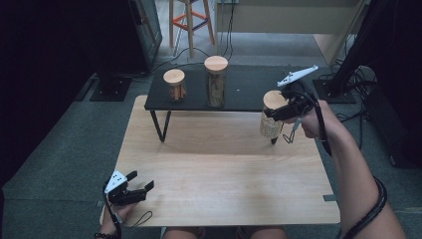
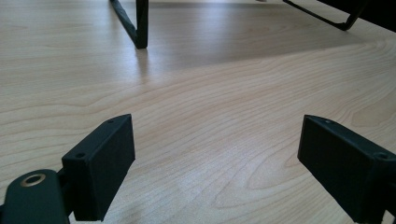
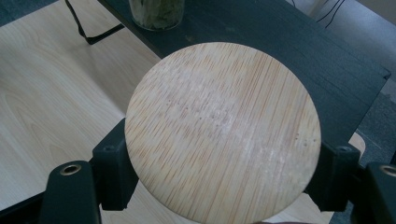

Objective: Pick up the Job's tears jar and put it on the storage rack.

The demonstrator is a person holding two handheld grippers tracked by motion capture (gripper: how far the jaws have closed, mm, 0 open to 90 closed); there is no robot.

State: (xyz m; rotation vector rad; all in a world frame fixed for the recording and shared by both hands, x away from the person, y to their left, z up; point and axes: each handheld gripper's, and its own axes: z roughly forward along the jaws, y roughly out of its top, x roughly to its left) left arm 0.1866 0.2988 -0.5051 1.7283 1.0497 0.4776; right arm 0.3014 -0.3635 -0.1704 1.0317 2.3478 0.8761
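My right gripper [image 1: 276, 112] is shut on a glass jar [image 1: 269, 127] just under its round bamboo lid [image 3: 223, 130], with one black jaw on each side. The jar stands upright at the front right edge of the black shelf [image 1: 249, 89], which stands on the wooden table [image 1: 219, 169]. The lid hides the jar's body in the right gripper view. A short jar [image 1: 174, 84] and a tall jar [image 1: 216, 80], both with wooden lids, stand on the shelf. My left gripper [image 1: 141, 180] rests open near the table's front left corner, with bare wood between its jaws [image 2: 215, 163].
The shelf's thin black legs [image 1: 160, 125] stand on the far half of the table. A wooden stool [image 1: 191, 20] and cables lie on the floor behind. Black equipment stands flank the table on both sides.
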